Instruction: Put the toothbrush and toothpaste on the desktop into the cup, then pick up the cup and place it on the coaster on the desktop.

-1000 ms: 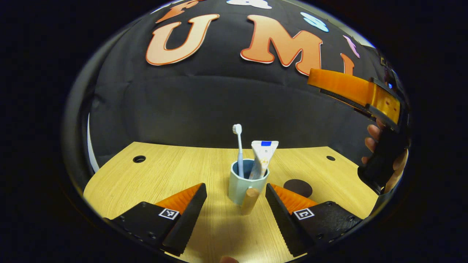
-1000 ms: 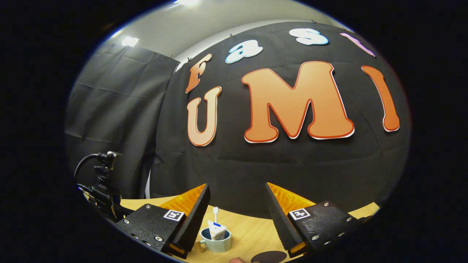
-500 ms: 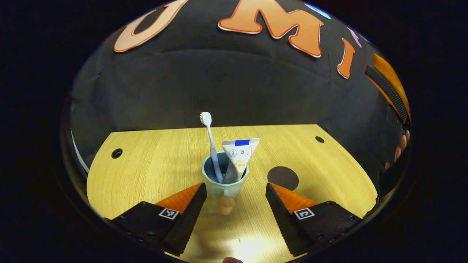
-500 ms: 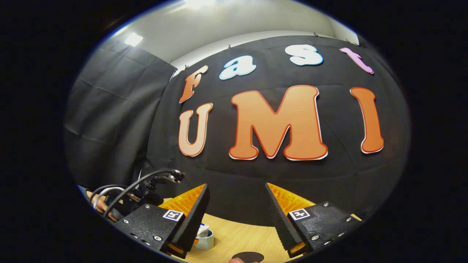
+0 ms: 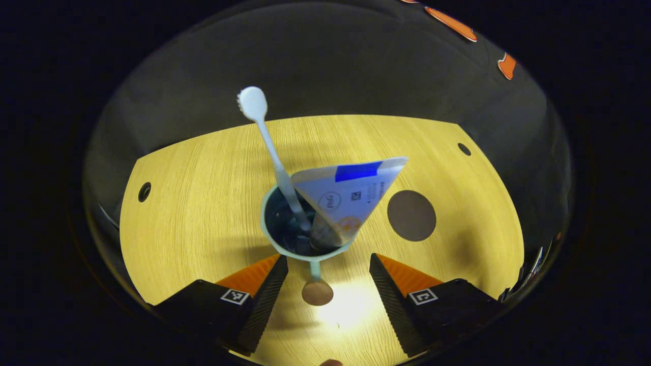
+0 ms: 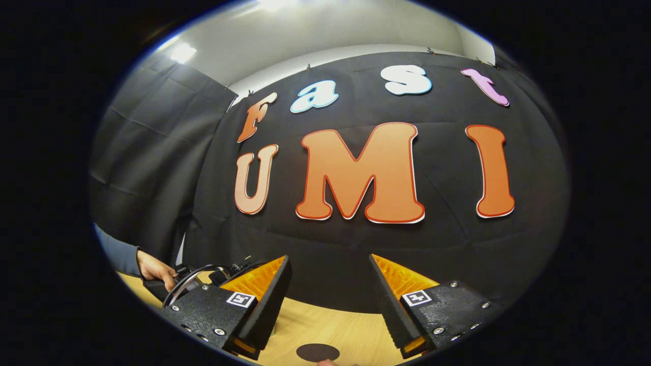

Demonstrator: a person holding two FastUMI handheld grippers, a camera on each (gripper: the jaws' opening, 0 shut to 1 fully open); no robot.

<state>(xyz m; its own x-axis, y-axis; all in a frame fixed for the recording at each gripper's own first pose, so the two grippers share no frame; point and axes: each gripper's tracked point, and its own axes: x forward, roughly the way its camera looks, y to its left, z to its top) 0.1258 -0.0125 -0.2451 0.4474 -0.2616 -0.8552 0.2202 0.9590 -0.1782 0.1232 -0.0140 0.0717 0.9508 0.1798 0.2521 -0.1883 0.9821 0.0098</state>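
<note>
In the left gripper view a pale blue cup stands on the wooden desktop, its handle ending in a round wooden knob that points toward me. A white toothbrush and a white toothpaste tube stand in the cup. My left gripper is open, looking down from above, with the handle knob between its fingers, untouched. The dark round coaster lies to the right of the cup. My right gripper is open and raised, facing the wall, with the coaster below it.
Small round holes sit in the desktop at the far left and far right. In the right gripper view a hand with a blue sleeve holds the other gripper's handle at the lower left.
My left gripper has come forward and tilted down over the cup, so the handle knob now lies between its fingers. The right gripper shifted slightly; the cup passed behind its left finger.
</note>
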